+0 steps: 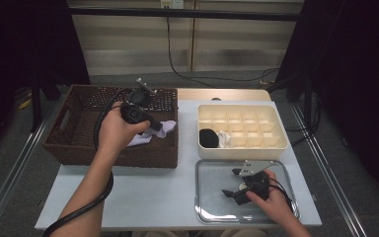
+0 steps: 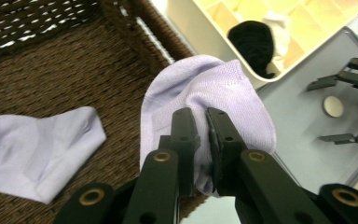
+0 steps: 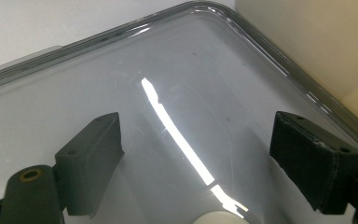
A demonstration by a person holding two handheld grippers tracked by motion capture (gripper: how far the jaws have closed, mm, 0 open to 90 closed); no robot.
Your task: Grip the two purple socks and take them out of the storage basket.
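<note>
The left gripper (image 2: 200,116) is pinching a lilac sock (image 2: 214,88), its two black jaws closed tight on a fold of the fabric. In the high view that left gripper (image 1: 154,125) is holding the sock (image 1: 164,128) over the right-hand wall of the wicker basket (image 1: 79,148), with the cloth draping across the rim. A second lilac sock (image 2: 32,154) is lying flat on the basket's woven floor (image 2: 65,74), well apart from the held one. In the high view the second sock (image 1: 139,140) is peeking out under the person's left hand (image 1: 113,132).

Over on the right, the cream divider box (image 1: 276,126) is sitting on the pale table (image 1: 143,192), just beyond the metal tray (image 1: 212,170). A rolled black sock (image 1: 208,138) is filling one front compartment, and a white sock (image 1: 224,139) is sitting in the next compartment to its right. From the left gripper view, the black sock (image 2: 254,44) and the white one (image 2: 279,25) are lying side by side in the box (image 2: 200,32).

The right gripper (image 1: 233,182) is resting low over the tray, jaws spread wide and holding nothing. In the right gripper view the right gripper (image 3: 205,154) is facing the tray's shiny bare floor (image 3: 177,84), with the pads (image 3: 93,154) far apart.
</note>
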